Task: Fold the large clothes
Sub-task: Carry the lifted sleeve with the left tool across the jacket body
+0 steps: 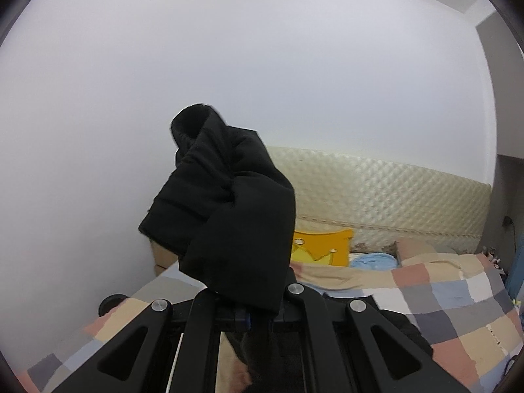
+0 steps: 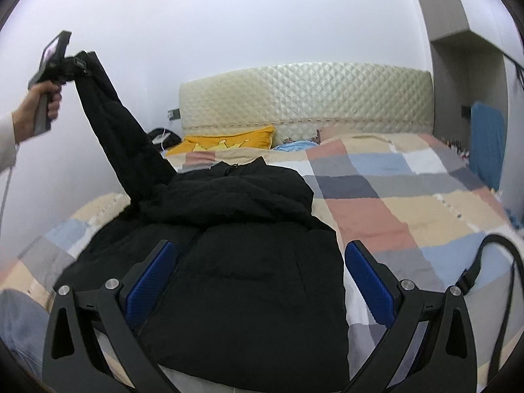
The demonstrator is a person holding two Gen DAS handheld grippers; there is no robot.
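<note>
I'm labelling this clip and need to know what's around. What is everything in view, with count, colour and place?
jacket: one, black, body flat on the bed, near end
sleeve: one, black, pulled up off the bed to the left, clamped at its cuff
quilt: one, checked in beige, pink, blue, grey, covering the bed
cushion: one, yellow, at the headboard
blue cloth: one, light blue, beside the cushion
headboard: one, cream quilted, against the white wall
strap: one, black, on the quilt at right
left hand: holds the left gripper's handle, white cuff
left gripper: shut on the sleeve
right gripper: open above the jacket, blue pads
</note>
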